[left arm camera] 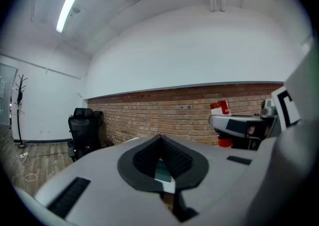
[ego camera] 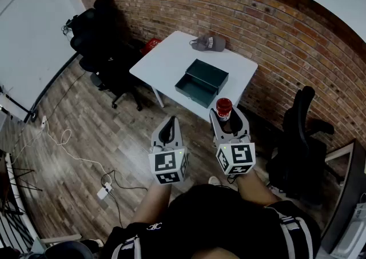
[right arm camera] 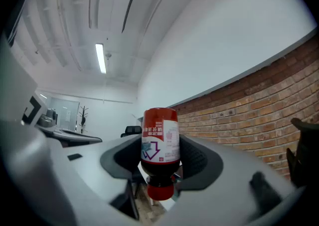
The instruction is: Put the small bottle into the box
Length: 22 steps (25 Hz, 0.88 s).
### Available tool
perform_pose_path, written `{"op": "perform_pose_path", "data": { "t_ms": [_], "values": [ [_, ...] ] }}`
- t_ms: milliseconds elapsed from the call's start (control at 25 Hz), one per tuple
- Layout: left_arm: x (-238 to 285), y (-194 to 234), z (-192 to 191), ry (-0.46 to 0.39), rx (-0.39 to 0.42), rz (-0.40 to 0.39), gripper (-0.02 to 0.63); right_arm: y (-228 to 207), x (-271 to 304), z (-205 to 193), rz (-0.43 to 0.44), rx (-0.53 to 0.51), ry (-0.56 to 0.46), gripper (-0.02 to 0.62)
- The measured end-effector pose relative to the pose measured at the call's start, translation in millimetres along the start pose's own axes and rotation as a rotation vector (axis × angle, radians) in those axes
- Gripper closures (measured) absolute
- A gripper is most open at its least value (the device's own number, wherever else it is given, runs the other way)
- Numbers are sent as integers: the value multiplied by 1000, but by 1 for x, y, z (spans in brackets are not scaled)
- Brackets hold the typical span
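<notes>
— Small bottle point(right arm camera: 160, 140)?
— Clamped between the pads of the right gripper point(right arm camera: 160, 159), in mid-air, short of the box point(ego camera: 201, 82) on the table point(ego camera: 166, 58).
— Pointing?
— Long axis upright, cap down, base up.
— Left gripper point(left arm camera: 160, 156)?
— Closed, empty.

The table point(ego camera: 166, 58) stands close to the wall point(ego camera: 274, 29). The box point(ego camera: 193, 93) lies on the table, toward its near edge. The cap point(ego camera: 209, 43) lies on the table behind the box, at the far edge. 1 chair point(ego camera: 103, 40) stands left of the table, 1 chair point(ego camera: 297, 149) right of it. The 2 grippers hang side by side before the table: left gripper point(ego camera: 167, 122) left, right gripper point(ego camera: 226, 112) right. The bottle point(ego camera: 223, 107) sits between the right gripper's jaws.
</notes>
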<state>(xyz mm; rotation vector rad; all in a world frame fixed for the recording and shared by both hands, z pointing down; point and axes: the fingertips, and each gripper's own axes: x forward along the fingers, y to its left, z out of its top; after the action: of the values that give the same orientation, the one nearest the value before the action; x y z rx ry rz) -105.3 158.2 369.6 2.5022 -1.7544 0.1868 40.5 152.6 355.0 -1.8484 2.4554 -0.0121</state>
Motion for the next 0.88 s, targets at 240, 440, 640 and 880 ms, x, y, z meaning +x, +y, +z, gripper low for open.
{"op": "perform_pose_path", "data": {
  "t_ms": [240,440,640,880],
  "values": [
    [14,-2,-4,9,-11,-3,597,-13,11,-3,-7,4,3,365],
    [22,-8,-4,9,-2,-4,597,-17,16,-6,5,-7,8,365],
    [30,-17,-7,23,13,-1,597,-27,18,-8,17,49,7,365],
    [43,-31,-7,38,32,10,597,-44,22,-15,22,47,23,365]
  ]
}}
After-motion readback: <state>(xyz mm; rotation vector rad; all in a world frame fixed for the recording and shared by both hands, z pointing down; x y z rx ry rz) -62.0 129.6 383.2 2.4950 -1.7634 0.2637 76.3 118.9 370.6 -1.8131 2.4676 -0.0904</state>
